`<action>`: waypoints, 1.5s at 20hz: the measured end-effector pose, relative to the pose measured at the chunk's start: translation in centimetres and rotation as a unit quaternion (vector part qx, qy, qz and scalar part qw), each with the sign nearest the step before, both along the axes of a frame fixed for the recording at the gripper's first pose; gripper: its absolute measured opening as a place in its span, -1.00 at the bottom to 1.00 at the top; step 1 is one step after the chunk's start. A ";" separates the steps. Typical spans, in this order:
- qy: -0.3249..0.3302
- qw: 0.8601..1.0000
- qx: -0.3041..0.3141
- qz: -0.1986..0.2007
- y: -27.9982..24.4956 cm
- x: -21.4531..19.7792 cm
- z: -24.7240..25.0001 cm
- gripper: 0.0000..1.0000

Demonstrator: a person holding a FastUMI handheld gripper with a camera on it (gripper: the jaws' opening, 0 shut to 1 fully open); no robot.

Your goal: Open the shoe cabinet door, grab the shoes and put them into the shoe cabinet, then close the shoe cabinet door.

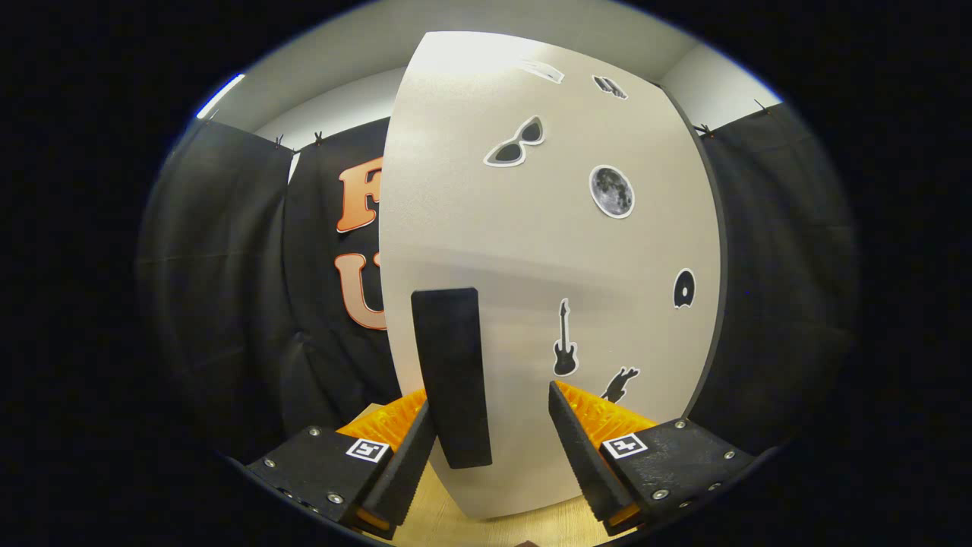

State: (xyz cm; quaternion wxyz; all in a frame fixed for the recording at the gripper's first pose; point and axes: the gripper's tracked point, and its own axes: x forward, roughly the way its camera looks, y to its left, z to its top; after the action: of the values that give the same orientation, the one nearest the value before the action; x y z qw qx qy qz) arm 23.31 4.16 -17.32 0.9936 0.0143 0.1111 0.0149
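Shoe cabinet door (pixel 531 251) is taking up the centre of the frame, running from top to near bottom, pale beige panel with a dark edge showing along its right side. It's standing right in front of the gripper, looking upright.

Black cloth wall (pixel 228 289) is hanging behind it on left and right, clipped at the top, with white wall above it at the top of the frame.

Black door handle (pixel 453 376) is sitting lower centre-left on the door, a vertical bar, near the door's left edge.

Gripper (pixel 492 425) is showing at the bottom of the frame, fingers spread apart. The handle is sitting between them, touching or just beside the left finger (pixel 406 463) — can't tell which. Right finger (pixel 581 448) is standing clear of the handle, gap showing. Not clamped on anything.

Light wooden floor or tabletop (pixel 471 528) is showing in a strip at bottom centre, under the door.

Stickers are sitting on the door's right half: moon (pixel 611 191) upper right, sunglasses (pixel 516 142) left of and above it, guitar (pixel 564 339) lower centre, just above the right finger, round disc (pixel 683 289) by the right edge. Two more small ones at the top, too distorted to tell.
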 end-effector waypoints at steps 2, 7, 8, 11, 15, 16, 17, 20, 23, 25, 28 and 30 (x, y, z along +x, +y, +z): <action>-0.002 1.000 -0.004 0.005 0.1 0.1 -0.1 0.74; -0.004 1.000 -0.018 0.019 0.4 1.2 -0.2 0.74; -0.006 1.000 -0.019 0.021 0.4 1.5 -0.2 0.74; -0.007 0.999 -0.027 0.017 0.8 3.0 -0.3 0.75; -0.011 0.998 -0.057 0.009 0.4 3.7 -0.3 0.80; -0.011 0.998 -0.055 0.006 0.5 3.8 -0.3 0.80; -0.011 0.999 -0.052 0.004 0.5 3.9 -0.3 0.80; -0.012 0.998 -0.058 -0.001 0.6 4.0 -0.3 0.80; -0.008 0.998 -0.061 0.001 0.5 3.7 0.0 0.82; -0.017 0.998 -0.053 -0.004 0.3 3.1 1.2 0.83; -0.016 0.998 -0.052 -0.010 0.2 0.8 2.3 0.85; -0.015 0.998 -0.051 -0.019 0.0 -1.6 3.3 0.85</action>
State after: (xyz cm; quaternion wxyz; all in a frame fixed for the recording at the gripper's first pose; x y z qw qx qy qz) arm 21.74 4.12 -14.04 0.9947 -0.0343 0.0964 -0.0090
